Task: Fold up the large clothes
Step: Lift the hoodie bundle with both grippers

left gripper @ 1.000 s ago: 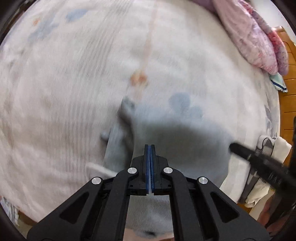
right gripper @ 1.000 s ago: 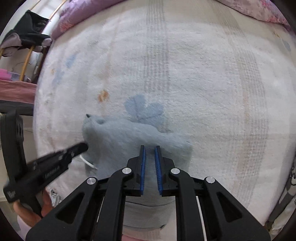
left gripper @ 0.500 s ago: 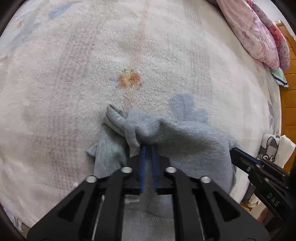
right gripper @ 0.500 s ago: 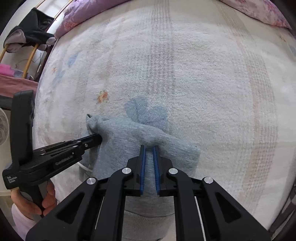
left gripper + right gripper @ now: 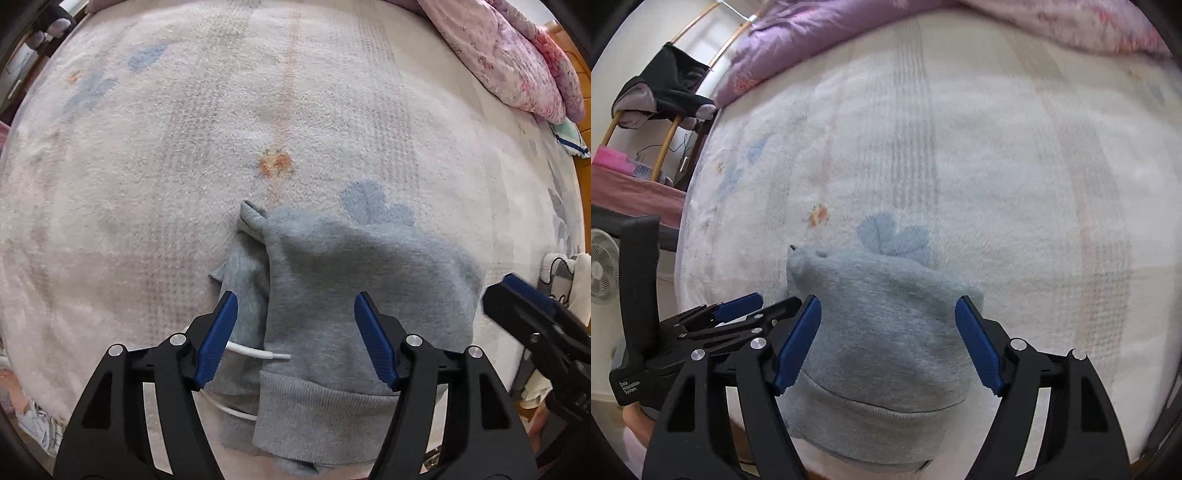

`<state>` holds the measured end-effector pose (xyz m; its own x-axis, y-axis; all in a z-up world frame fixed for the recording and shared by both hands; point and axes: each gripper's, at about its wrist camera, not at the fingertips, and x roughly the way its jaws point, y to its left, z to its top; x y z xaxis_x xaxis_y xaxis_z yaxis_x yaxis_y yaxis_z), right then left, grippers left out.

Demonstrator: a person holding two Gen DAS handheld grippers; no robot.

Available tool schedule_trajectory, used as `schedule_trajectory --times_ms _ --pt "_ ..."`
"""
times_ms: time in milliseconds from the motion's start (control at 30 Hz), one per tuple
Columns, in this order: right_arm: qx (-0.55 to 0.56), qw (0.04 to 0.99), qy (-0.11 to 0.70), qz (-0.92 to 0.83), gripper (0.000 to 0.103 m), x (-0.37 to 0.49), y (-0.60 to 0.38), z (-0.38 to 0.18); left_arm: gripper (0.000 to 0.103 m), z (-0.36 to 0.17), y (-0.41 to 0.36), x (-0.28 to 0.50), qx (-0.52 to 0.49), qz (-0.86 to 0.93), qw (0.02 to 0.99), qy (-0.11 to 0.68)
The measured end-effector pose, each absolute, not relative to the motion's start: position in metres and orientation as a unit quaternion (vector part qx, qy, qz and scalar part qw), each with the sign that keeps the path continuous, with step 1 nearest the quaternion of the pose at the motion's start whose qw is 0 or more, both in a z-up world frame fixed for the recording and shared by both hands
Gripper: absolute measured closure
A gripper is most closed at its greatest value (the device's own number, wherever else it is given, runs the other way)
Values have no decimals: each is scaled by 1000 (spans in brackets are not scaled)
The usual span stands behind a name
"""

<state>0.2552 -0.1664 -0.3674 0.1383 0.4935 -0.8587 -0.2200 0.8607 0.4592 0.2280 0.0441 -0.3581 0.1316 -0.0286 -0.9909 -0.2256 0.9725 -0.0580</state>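
A grey sweatshirt (image 5: 351, 288) lies folded into a compact bundle on the white fleece blanket (image 5: 184, 166), its ribbed hem nearest me and a white drawstring (image 5: 258, 354) poking out on its left. My left gripper (image 5: 295, 321) hovers just above it, jaws opening, the pads clear of the cloth. In the right wrist view the same sweatshirt (image 5: 886, 325) lies under my right gripper (image 5: 888, 328), whose jaws are also opening with nothing pinched. The left gripper (image 5: 738, 310) shows at that view's left, and the right gripper's fingers (image 5: 524, 310) at the left wrist view's right edge.
A pink floral quilt (image 5: 509, 59) is bunched at the bed's far right, and a purple one (image 5: 798, 55) along the far edge. Beside the bed stand a rack with dark clothes (image 5: 665, 88) and a white fan (image 5: 602, 266). A wooden bed frame (image 5: 583, 184) runs along the right.
Both grippers were shut on the sweatshirt's folded edge; they laid it down, let go, opened wide and lifted slightly. The cloth now rests flat on the blanket.
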Motion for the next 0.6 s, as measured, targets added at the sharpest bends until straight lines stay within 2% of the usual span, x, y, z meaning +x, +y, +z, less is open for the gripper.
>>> schedule_trajectory --times_ms 33,100,133,167,200,233,367,500,533,567,600 --pt "103 762 594 238 31 251 -166 -363 36 -357 43 227 -94 67 751 650" --pt "83 772 581 244 55 246 -159 -366 38 -356 37 219 -78 64 769 632" --pt "71 763 592 248 74 243 -153 -374 46 -359 35 215 -69 66 769 633" --pt "71 753 605 250 78 241 -150 -383 54 -368 33 208 -63 67 759 644" --pt "76 747 611 250 78 236 -150 -390 66 -374 33 203 -65 67 751 654" --pt "75 757 600 249 78 228 -150 -390 70 -384 33 194 -71 63 738 668" --pt "43 764 590 258 78 201 -149 -384 70 -403 36 151 -68 77 718 688" --pt "38 736 619 272 78 181 -160 -384 69 -404 53 123 -93 90 699 704" --pt "50 735 621 268 73 181 -169 -383 59 -401 60 119 -109 85 698 703" --pt "57 736 621 261 51 181 -176 -383 48 -397 66 119 -126 77 699 700" --pt "66 740 620 251 37 183 -186 -383 29 -392 76 120 -147 63 702 694"
